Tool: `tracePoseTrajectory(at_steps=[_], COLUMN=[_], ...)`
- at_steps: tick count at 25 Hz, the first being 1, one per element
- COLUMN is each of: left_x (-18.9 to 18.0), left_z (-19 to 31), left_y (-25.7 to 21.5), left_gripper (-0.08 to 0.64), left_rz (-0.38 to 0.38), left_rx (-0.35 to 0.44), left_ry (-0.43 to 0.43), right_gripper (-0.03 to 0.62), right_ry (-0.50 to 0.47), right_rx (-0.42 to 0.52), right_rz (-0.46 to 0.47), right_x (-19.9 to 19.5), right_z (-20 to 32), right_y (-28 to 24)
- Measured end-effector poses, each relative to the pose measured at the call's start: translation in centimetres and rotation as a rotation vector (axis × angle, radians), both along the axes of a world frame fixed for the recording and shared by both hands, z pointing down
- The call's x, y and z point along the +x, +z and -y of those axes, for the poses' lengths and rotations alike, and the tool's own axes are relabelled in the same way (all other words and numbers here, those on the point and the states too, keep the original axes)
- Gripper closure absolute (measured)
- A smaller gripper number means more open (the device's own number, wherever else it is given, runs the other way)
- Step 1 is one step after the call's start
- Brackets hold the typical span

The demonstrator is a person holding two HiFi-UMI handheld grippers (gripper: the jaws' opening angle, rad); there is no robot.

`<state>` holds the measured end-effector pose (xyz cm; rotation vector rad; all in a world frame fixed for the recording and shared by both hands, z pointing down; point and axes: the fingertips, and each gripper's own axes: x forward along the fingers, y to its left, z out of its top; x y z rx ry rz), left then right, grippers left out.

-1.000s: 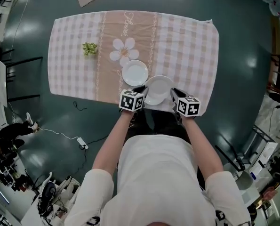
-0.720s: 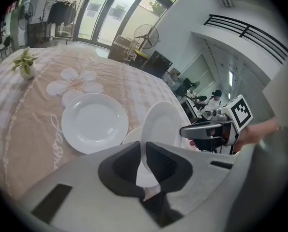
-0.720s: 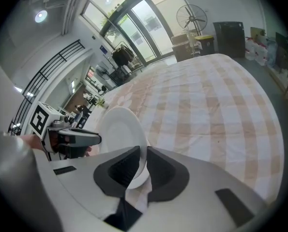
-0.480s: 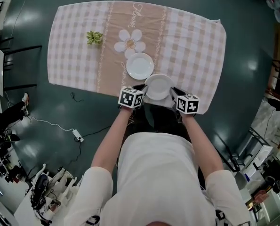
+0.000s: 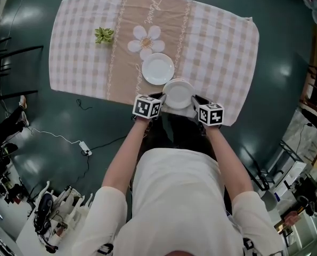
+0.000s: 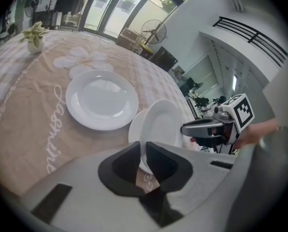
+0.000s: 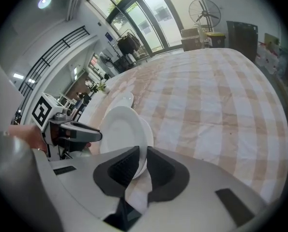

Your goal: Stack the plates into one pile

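Both grippers hold one white plate (image 5: 178,93) by opposite rims at the table's near edge. My left gripper (image 5: 159,99) (image 6: 144,156) is shut on its left rim and my right gripper (image 5: 195,102) (image 7: 143,164) on its right rim. In the gripper views the held plate (image 6: 162,123) (image 7: 118,129) is tilted, and a second plate's rim (image 6: 134,129) (image 7: 148,132) shows just beneath it; I cannot tell whether they touch. A third white plate (image 5: 158,68) (image 6: 102,99) lies flat on the beige runner farther in.
The table wears a pink checked cloth (image 5: 217,41) with a beige runner and a white flower print (image 5: 145,38). A small green plant (image 5: 103,34) (image 6: 34,35) stands at the far left. Cables (image 5: 73,143) lie on the dark floor to the left.
Both grippers and the held plate have sunk slightly toward the table. The lower plate, which peeked out on the near side a second ago, is now almost covered in the head view.
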<state>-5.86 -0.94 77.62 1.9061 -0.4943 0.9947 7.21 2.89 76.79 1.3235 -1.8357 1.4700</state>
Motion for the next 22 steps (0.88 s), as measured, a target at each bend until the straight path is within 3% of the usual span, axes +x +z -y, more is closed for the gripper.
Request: tracePoseTrajectory(at_steps=[16,19,22], left_x=[0.0,0.1,0.1], left_z=[-1.0,-1.3,-1.4], left_y=[1.3,1.5,1.5], left_gripper=[0.489,0.476,0.463], left_rz=[0.026,0.034,0.038], left_rx=[0.034,0.042,0.057], left_ry=[0.026,0.048,0.05], right_gripper=[0.492,0.438,0.425], right_ry=[-0.172,-0.221,-0.22], right_rx=[0.061,0.061,0.055], right_rz=[-0.166,-0.203,-0.197], right_x=[-0.3,-0.8,-1.2], right_z=[0.2,0.0,-0.3], right_y=[1.2,1.6,1.9])
